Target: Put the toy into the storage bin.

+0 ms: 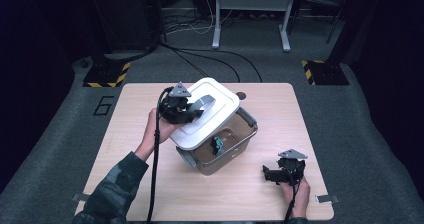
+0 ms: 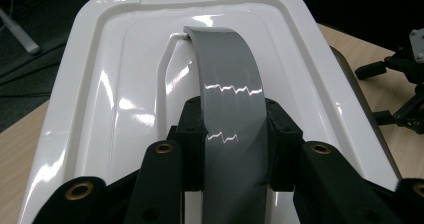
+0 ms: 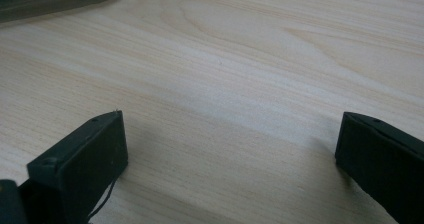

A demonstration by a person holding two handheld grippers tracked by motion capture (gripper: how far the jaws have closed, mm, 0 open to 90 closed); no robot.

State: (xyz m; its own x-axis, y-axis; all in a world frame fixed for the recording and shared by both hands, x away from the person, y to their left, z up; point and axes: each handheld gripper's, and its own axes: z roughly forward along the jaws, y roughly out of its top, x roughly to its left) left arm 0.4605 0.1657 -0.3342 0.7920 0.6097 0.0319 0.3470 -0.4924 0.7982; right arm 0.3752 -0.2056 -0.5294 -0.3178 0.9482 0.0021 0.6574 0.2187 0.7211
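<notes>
A light wooden rectangular table (image 1: 150, 194) with rounded corners stands on grey carpet. Near its middle rests 1 clear plastic storage bin (image 1: 235, 149), tilted. Right of the bin and nearer the person, the tabletop is bare pale wood grain (image 3: 250, 74). Beside the table's left edge, the carpet bears a dark numeral 6 (image 1: 103, 105).

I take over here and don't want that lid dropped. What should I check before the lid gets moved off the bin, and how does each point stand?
1. Left hand-held gripper shut on the grey lid handle: ok.
2. White lid lifted clear of the clear bin: not ok, one edge appears to rest on it.
3. Right hand-held gripper free and open: ok.
4. Bare table for setting the lid down: ok.
5. Teal object in the bin clear of the lid: cannot tell.
</notes>
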